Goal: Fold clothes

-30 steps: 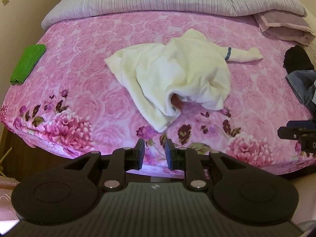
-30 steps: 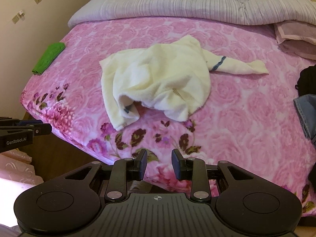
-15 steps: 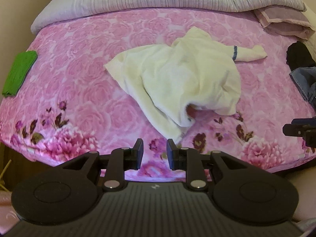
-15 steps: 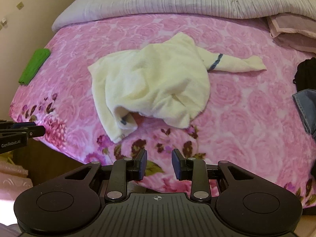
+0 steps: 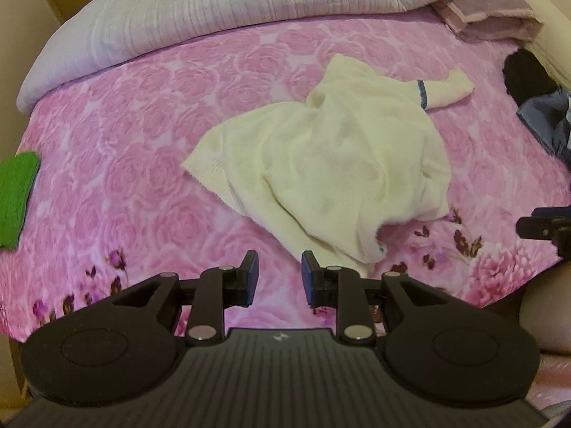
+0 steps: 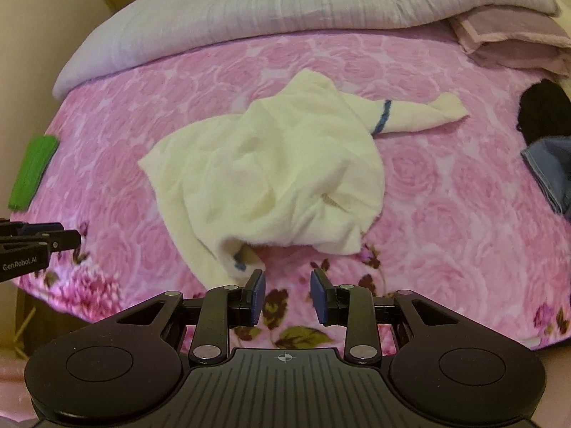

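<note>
While both of my tools hover over the near edge of the bed (image 5: 117,164), the cream garment (image 5: 332,178) lies crumpled in a heap at the middle of the pink floral bedspread, unfolded.

Left tool (image 5: 276,278): jaws spread, nothing between them. It sits just short of the garment's nearest hanging corner, not touching it as far as I can tell. In the right wrist view it shows at the left border (image 6: 39,246).

Right tool (image 6: 287,296): jaws spread, nothing held. Its left finger (image 6: 257,294) is just beside the garment's lowest fold, where a small blue mark shows; contact cannot be confirmed. In the left wrist view it appears at the right edge (image 5: 546,228).

Garment detail: one sleeve (image 6: 421,114), marked by a blue band, extends toward the right side of the bed. A ribbed hem faces left.

Other items noted: a green folded cloth (image 5: 16,196) at the bed's left edge, well apart from the garment; a grey quilt (image 6: 285,3) across the far end; a pink pillow (image 6: 510,39) at far right; a black item (image 6: 544,110) and a blue denim piece (image 6: 551,167) on the right side.
</note>
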### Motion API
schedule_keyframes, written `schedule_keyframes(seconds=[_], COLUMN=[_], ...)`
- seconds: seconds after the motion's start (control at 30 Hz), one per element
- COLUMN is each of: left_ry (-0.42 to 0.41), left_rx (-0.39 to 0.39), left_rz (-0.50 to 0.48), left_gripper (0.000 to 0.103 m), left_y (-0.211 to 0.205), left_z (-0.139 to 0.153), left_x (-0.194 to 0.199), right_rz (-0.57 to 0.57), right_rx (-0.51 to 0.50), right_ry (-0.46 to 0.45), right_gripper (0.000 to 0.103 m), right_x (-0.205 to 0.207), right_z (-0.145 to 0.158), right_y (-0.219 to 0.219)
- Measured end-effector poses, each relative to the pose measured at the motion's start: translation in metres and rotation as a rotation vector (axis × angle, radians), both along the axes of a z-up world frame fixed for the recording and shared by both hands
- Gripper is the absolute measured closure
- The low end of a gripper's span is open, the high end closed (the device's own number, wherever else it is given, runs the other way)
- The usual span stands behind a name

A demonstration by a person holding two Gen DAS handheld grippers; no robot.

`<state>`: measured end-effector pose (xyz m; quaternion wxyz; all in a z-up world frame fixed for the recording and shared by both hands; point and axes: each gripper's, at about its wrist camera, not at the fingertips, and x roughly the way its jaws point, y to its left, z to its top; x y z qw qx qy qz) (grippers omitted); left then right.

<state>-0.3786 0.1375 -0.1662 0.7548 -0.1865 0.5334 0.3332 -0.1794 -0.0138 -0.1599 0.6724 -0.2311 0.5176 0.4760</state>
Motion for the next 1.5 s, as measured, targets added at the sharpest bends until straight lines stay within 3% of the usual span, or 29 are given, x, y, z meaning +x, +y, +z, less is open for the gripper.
schedule_keyframes(seconds=[0.33,0.77,1.03,1.3,1.5], left_ry=[-0.012,-0.005,-0.002,0.004,0.042], left_rx=[-0.026,-0.055,-0.078,-0.047,0.019], left_rz=[-0.084,-0.114,-0.115,-0.187,-0.303], left_gripper=[0.08,0.076,0.073,0.069,0.063], left_y=[-0.007,-0.041,-0.066,-0.082,-0.098], left_z=[-0.024,-0.055,-0.091,-0.134,-0.167], left_x=[0.024,0.075,0.112,0.143,0.168], right_rz=[-0.149,-0.165,-0.182,-0.2,-0.22], right_rx=[-0.036,-0.037,-0.063,-0.091,-0.113], right_ry=[0.01,0.029,0.043,0.074,0.094], right_gripper=[0.071,0.07,0.07,0.07,0.07], right_x=[0.025,0.103,0.162,0.193,0.202], right_z=[-0.021,-0.045,-0.075,-0.116,-0.152], right_y=[-0.015,-0.033,-0.046,-0.058,-0.061])
